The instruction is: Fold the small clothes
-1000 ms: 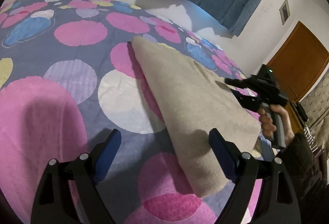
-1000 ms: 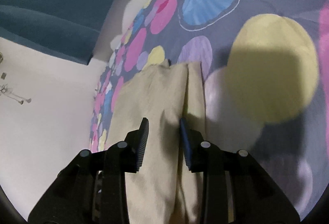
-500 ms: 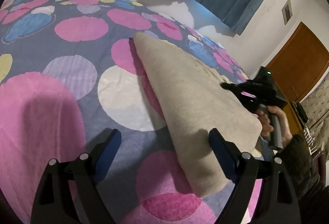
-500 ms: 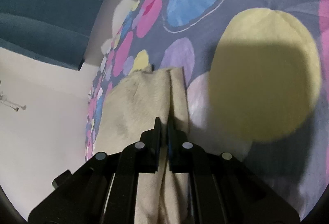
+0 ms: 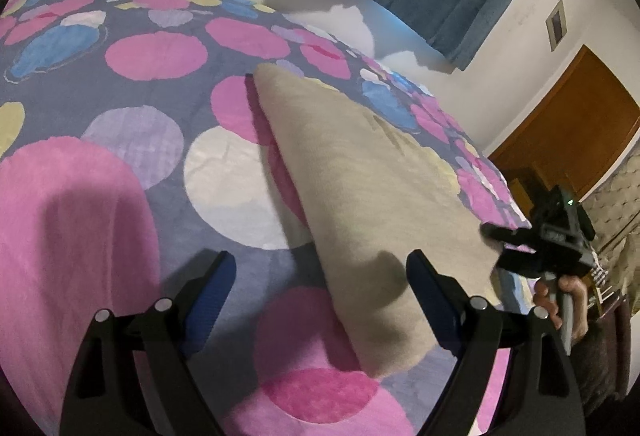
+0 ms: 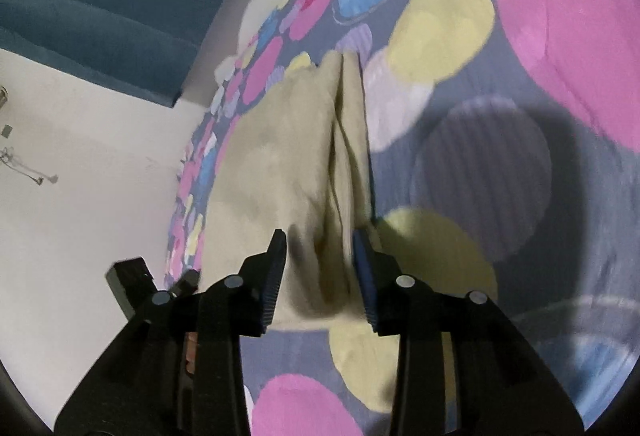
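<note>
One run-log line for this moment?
left gripper: open, empty | right gripper: opening, off cloth | beige cloth: folded, flat on dotted bedspread

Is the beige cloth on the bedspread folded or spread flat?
Folded: the beige cloth shows stacked layers along one edge, lying on the bedspread.

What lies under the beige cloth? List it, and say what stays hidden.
Under the beige cloth lies the spotted bedspread: pink and white circles run beneath its left edge. The pattern directly below it is covered. Whether anything sits between its folded layers cannot be seen.
</note>
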`<action>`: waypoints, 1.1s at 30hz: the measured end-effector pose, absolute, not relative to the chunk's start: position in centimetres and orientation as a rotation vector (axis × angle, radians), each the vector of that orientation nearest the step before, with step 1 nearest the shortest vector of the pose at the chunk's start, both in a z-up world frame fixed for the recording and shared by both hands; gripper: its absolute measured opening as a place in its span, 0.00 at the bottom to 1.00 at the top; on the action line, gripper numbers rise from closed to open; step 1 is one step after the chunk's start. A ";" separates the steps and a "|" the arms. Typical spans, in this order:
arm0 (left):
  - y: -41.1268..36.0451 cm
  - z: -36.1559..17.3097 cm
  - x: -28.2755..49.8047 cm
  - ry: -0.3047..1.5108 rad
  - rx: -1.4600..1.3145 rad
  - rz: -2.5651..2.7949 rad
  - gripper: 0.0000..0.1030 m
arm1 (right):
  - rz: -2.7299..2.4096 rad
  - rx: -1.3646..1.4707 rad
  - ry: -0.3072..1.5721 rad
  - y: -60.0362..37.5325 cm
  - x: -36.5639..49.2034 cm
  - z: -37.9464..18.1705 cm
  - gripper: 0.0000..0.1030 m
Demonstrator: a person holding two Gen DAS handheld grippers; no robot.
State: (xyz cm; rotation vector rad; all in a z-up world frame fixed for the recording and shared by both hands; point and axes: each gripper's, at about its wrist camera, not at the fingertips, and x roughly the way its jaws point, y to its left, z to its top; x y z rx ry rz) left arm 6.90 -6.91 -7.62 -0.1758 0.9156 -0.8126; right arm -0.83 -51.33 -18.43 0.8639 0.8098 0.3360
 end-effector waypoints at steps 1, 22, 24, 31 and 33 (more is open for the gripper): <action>-7.0 -7.6 6.8 0.919 -0.178 -0.818 0.83 | 0.324 0.852 0.818 -51.1 -0.9 -18.7 0.25; -8.2 -8.7 6.7 0.968 -0.074 -0.785 0.83 | 0.335 0.874 0.820 -51.2 -1.1 -20.8 0.09; -8.2 -8.7 6.7 0.969 -0.075 -0.785 0.83 | 0.335 0.875 0.820 -51.2 -1.2 -20.9 0.09; -8.0 -8.5 6.7 0.968 -0.103 -0.795 0.83 | 0.359 0.911 0.811 -52.0 -1.6 -20.3 0.27; -7.6 -8.2 7.1 0.979 -0.141 -0.807 0.83 | 0.363 0.921 0.794 -52.5 -1.9 -19.7 0.45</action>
